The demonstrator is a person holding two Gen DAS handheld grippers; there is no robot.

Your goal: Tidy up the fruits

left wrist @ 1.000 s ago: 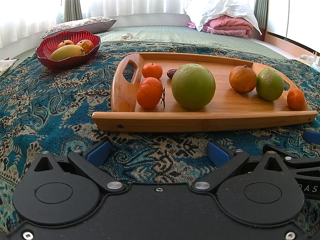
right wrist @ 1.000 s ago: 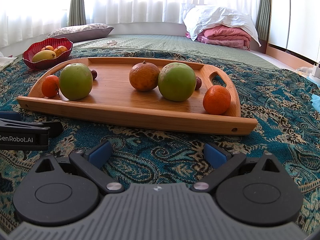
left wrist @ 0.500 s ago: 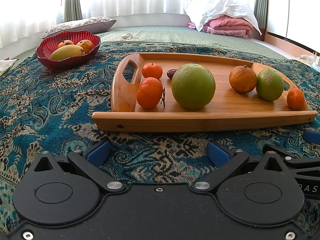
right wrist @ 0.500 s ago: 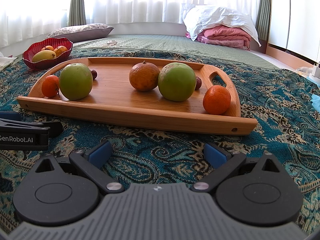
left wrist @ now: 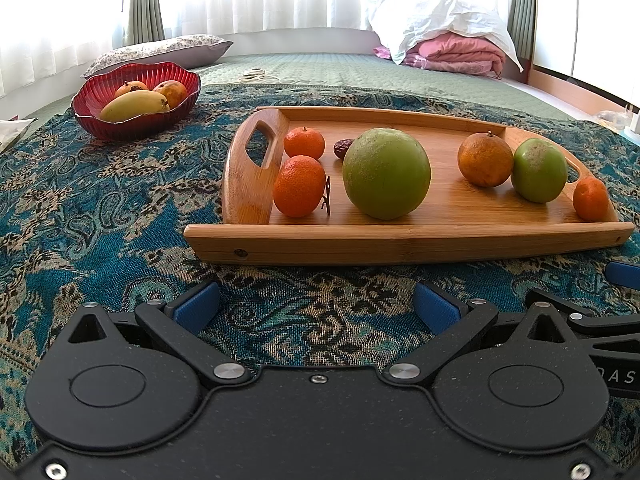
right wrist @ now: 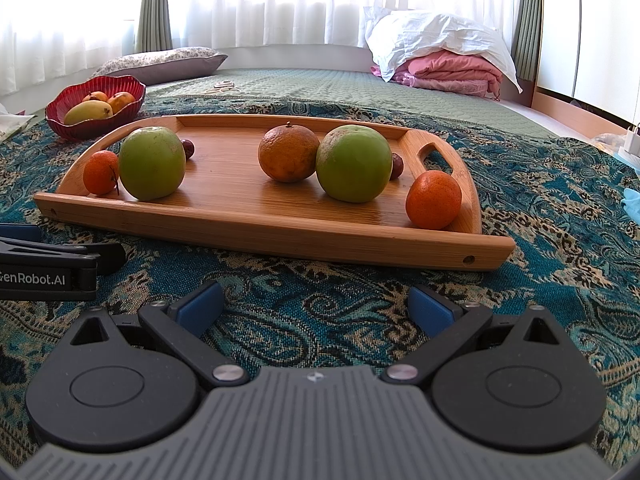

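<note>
both the left gripper [left wrist: 316, 306] and right gripper [right wrist: 314, 304] are held wide apart and empty above the paisley cloth [left wrist: 100, 216]; fruits are spread on the bamboo tray [left wrist: 400, 240], others in the red bowl [left wrist: 120, 128].

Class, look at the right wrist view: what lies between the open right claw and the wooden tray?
Nothing but bare patterned cloth lies between the right claw and the wooden tray; the right wrist view shows it.
</note>
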